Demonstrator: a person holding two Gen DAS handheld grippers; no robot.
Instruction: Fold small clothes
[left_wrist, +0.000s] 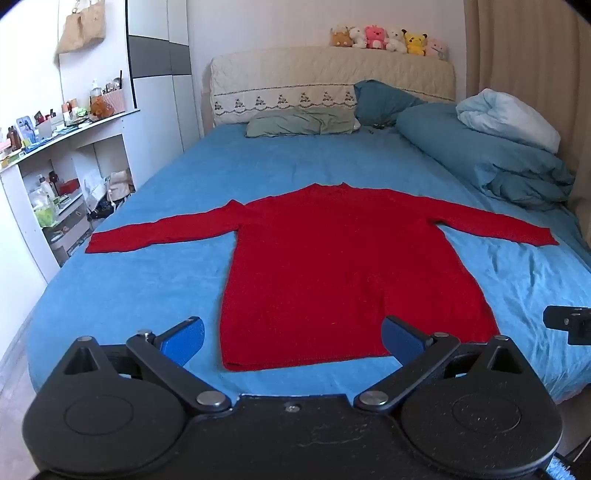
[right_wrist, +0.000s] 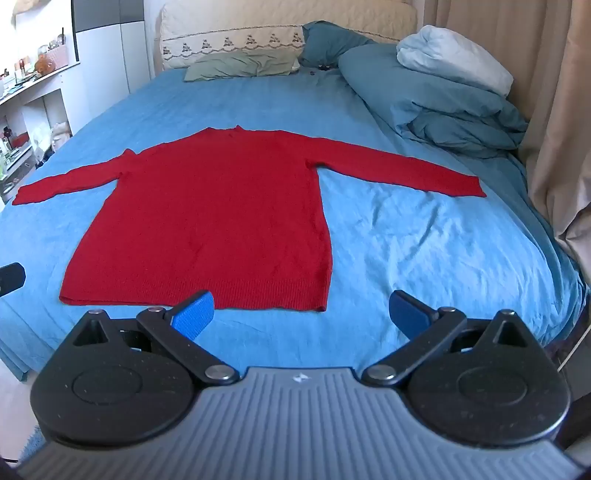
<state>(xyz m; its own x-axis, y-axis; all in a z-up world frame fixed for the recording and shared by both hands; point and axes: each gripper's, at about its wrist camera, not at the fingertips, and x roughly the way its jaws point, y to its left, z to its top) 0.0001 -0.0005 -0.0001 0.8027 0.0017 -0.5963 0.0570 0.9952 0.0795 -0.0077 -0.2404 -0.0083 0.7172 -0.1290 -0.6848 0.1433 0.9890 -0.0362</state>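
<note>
Left gripper and right gripper: both spread wide, nothing between the blue ribbed pads, both hovering above the foot of the bed and tilted down toward it.

Red sweater, knit, long-sleeved, lies flat on the blue bedsheet, hem nearest the grippers, both sleeves stretched out sideways, neckline toward the headboard. Hem band ribbed; body fabric fuzzy, slightly rippled. In the left wrist view the hem sits just ahead of and between the fingers; in the right wrist view the sweater's right hem corner lies ahead of the gap, the bulk off to the left.

Sheet looks like terry, lightly creased. Beyond: a grey-green pillow, bunched teal duvet, quilted cream headboard with embroidered trim, a row of plush toys on top. White shelf unit, cluttered, at left; beige curtain at right. No legible writing.
</note>
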